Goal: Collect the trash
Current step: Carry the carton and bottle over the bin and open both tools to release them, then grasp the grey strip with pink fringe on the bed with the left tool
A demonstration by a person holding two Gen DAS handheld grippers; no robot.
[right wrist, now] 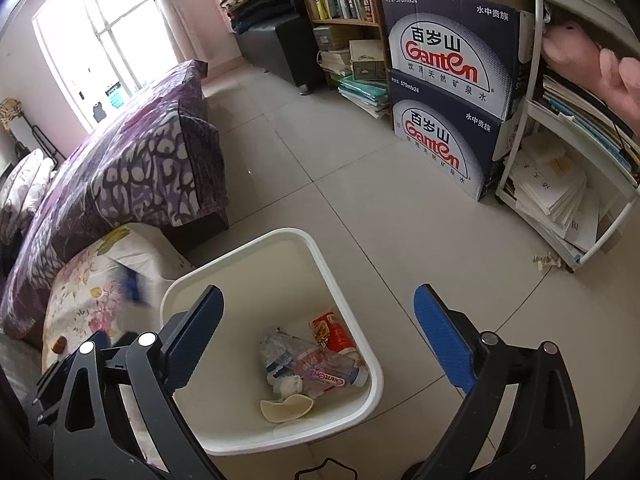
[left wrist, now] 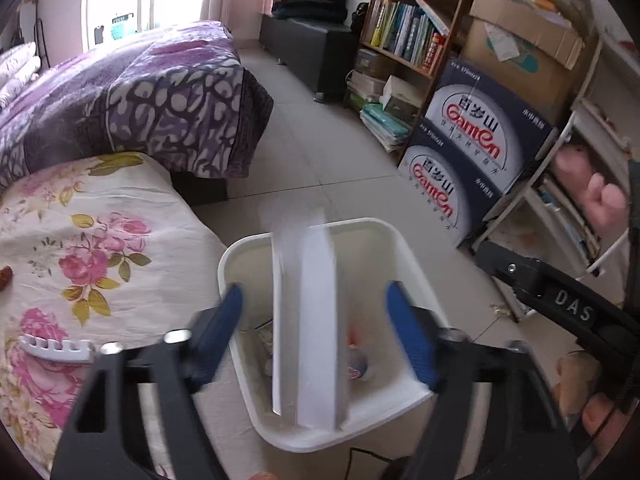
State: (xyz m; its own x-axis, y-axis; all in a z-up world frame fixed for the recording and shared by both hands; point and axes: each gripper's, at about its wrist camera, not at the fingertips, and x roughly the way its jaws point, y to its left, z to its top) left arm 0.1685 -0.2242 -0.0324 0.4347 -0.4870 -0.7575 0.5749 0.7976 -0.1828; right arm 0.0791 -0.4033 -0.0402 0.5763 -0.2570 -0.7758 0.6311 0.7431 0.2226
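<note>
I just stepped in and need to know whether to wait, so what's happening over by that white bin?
A person is clearing trash with a two-finger gripper in each hand. The left gripper is open over the white bin, and a blurred white sheet hangs between its fingers, apparently dropping in. The right gripper is open and empty above the bin, which already holds a crushed water bottle and a red snack wrapper.

"Ganten" on 2 stacked cartons (right wrist: 448, 92)

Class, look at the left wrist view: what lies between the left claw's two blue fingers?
In the left wrist view, a blurred white sheet lies between the open left claw's fingers, above the white bin.
</note>
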